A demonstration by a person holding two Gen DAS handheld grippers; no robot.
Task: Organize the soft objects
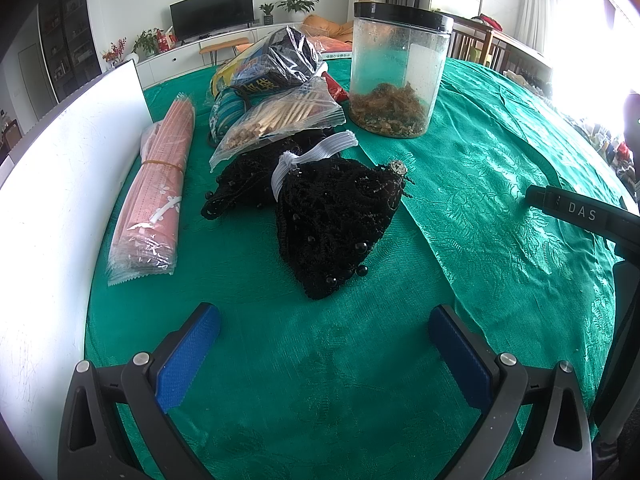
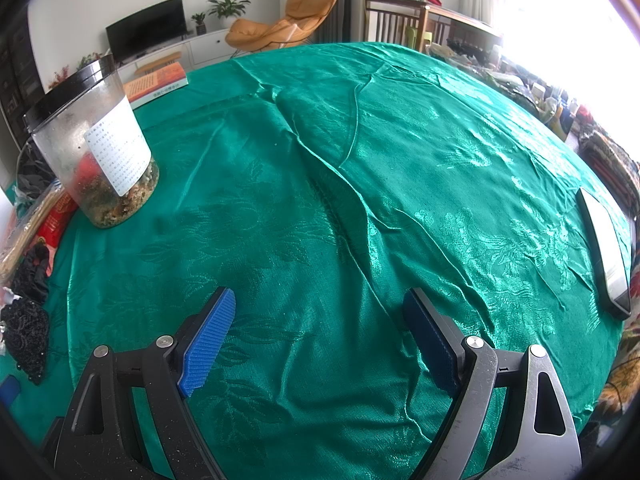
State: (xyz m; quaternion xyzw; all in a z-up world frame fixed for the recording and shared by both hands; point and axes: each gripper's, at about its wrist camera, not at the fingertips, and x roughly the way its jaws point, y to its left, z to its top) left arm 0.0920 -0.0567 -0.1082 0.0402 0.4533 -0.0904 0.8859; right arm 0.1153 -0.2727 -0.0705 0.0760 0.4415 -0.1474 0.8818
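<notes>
A black beaded lace cloth bundle [image 1: 332, 220] with a white elastic band [image 1: 308, 156] lies on the green tablecloth [image 1: 480, 200], just beyond my left gripper [image 1: 324, 328], which is open and empty. The bundle also shows at the left edge of the right wrist view [image 2: 24, 328]. A pink packet of cloth [image 1: 154, 196] in clear plastic lies to its left. My right gripper [image 2: 320, 312] is open and empty over bare green tablecloth [image 2: 320, 160].
A clear plastic jar [image 1: 396, 76] with a black lid stands behind the bundle, also in the right wrist view [image 2: 96, 148]. Plastic bags of snacks [image 1: 280, 92] pile at the back. A white board [image 1: 60, 200] stands left. A phone [image 2: 604, 256] lies right. A book [image 2: 156, 84] lies far back.
</notes>
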